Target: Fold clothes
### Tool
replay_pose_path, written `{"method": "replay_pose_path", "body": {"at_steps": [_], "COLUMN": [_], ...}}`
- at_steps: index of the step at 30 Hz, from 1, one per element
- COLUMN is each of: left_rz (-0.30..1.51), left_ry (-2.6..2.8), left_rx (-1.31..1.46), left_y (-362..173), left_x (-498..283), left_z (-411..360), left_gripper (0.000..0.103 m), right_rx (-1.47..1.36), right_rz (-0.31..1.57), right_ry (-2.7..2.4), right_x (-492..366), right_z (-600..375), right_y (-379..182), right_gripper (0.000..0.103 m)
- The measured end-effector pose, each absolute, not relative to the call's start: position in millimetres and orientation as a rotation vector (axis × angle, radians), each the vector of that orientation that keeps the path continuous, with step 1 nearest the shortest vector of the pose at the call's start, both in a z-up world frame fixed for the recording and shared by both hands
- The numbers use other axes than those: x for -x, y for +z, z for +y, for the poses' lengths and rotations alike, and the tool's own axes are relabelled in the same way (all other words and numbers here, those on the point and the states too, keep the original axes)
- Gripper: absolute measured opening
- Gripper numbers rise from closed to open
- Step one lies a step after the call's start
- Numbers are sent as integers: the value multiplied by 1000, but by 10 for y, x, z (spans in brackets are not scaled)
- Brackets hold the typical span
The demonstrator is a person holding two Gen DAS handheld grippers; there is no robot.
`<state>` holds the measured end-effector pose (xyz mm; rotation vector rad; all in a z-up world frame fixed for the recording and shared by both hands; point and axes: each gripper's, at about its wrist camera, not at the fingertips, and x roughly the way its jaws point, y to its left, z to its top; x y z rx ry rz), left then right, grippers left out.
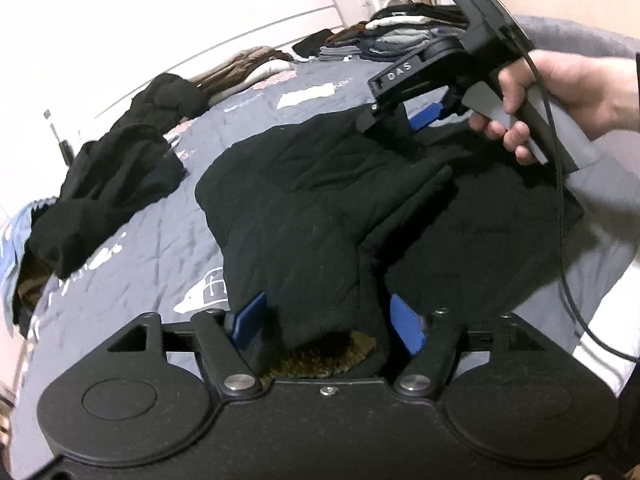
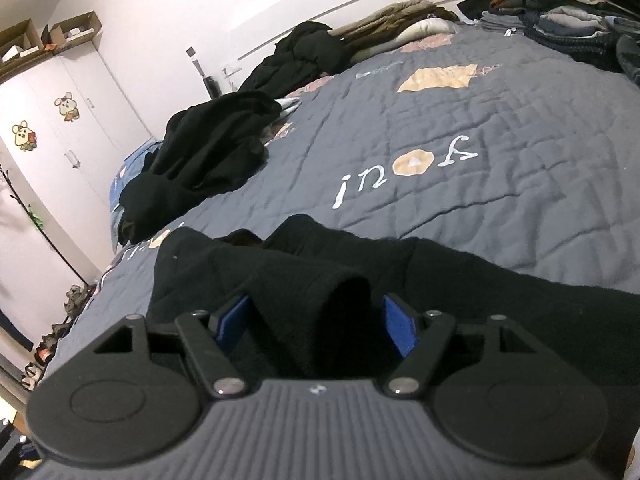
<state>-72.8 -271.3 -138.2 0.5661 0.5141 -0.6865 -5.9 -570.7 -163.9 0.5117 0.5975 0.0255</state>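
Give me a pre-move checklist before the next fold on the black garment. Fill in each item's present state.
1. Left gripper has a bunched fold of the black fleece garment with brown fuzzy lining between its blue pads: ok.
2. Right gripper has black cloth between its blue pads: ok.
3. Both grips hold the same garment, as the left wrist view shows the right gripper on it: ok.
4. Garment lies flat and smooth: not ok, it is creased and bunched.
5. Bare grey quilted bedspread beyond the garment for the fold: ok.
6. Loose pile of black clothes lies apart from the garment: ok.
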Motion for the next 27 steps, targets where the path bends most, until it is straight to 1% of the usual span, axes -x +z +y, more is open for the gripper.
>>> {"method": "replay_pose_path", "body": {"at_steps": [2,6,11,15,18,19,21,23,24,26,27], "left_rz": [518,528,527,529,534,537,539,541,542,543,542], "left_ry": [-681,-675,-675,-673,-670,-668,-661,-655,-652,-651,-650], "left_rx": [-553,-522,-495,-490,-483,-477,-471,-466,-464,-459,-456], "left_y": [-1390,-1402,-1389,-1400,-1395,-1390,-1382,-1378,-1378,-1369,-1364], "left_x": [712,683,700,726,710,699,691,685,689,686,684], "left_z": [-2696,-2661,-2636,-2635,-2620,-2613,-2610,-2606,-2606,-2607,-2609], "left_gripper": [68,68,68,68,68,68,68,68,68,68,68], "right_rx": [-514,-497,-452,-469,-401,-386,-397,-428,-449,-498,-535], "right_rz": [596,578,501,561,566,561,553,547,541,529,520], "right_ry": [28,26,22,111,132,139,152,160,162,175,192], "right_x": [50,34,49,-36,-40,-36,-26,-20,-14,-1,12], "right_z": [-5717,-5716,-5665,-5612,-5493,-5469,-5462,-5487,-5504,-5544,-5577], "right_y": [-1649,-1668,-1631,-1697,-1714,-1711,-1704,-1678,-1658,-1615,-1584], "right_gripper": [76,79,80,80,80,78,67,24,18,13,12]}}
